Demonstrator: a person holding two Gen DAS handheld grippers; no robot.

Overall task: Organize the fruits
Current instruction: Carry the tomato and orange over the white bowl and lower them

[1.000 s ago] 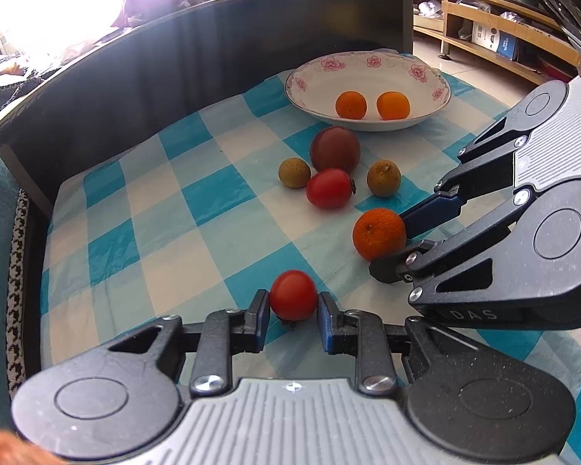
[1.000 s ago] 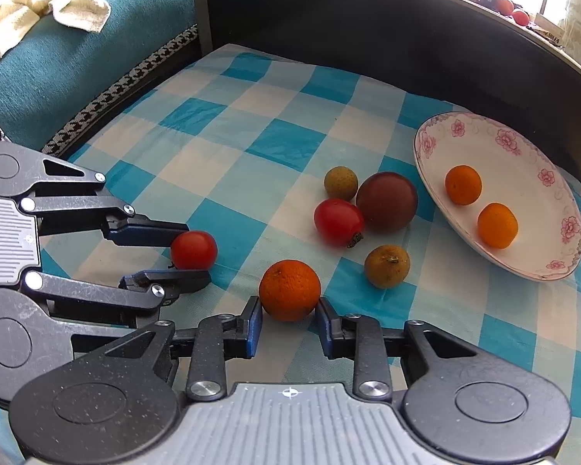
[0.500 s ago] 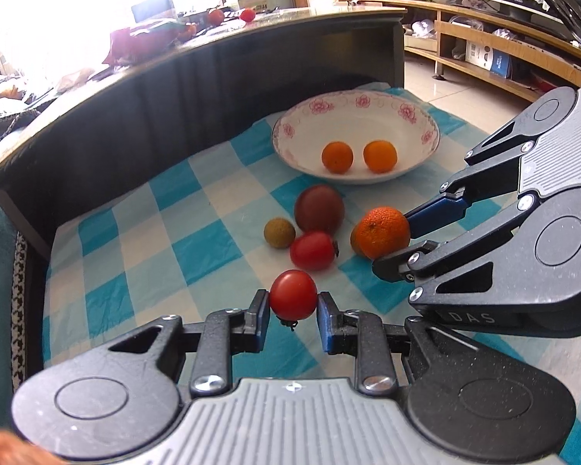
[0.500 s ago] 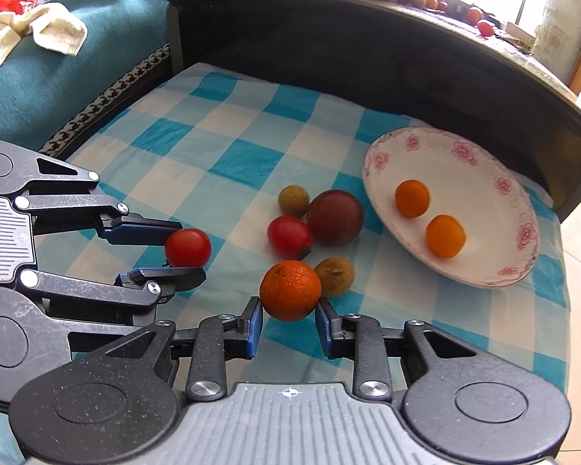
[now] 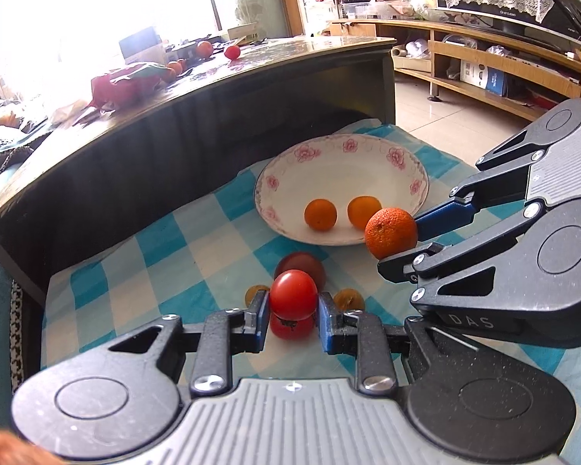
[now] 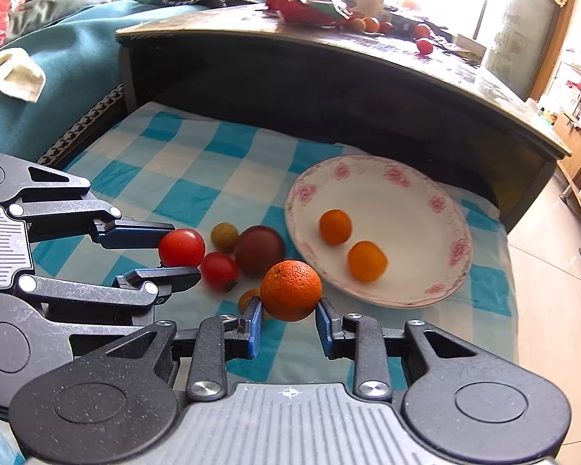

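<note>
The left gripper (image 5: pixel 293 312) holds a red tomato (image 5: pixel 293 294). The right gripper (image 6: pixel 289 312) holds an orange (image 6: pixel 290 290) just beside the plate (image 6: pixel 414 193). Two small oranges (image 6: pixel 335 226) sit in the plate. Near the plate, on the checked cloth (image 6: pixel 182 178), lie another tomato (image 6: pixel 219 270), a dark fruit (image 6: pixel 258 248) and two small brown fruits (image 6: pixel 224 236).

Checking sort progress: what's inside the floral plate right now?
Two small orange fruits lie inside the floral plate. In the right wrist view, nothing covers its interior.
</note>
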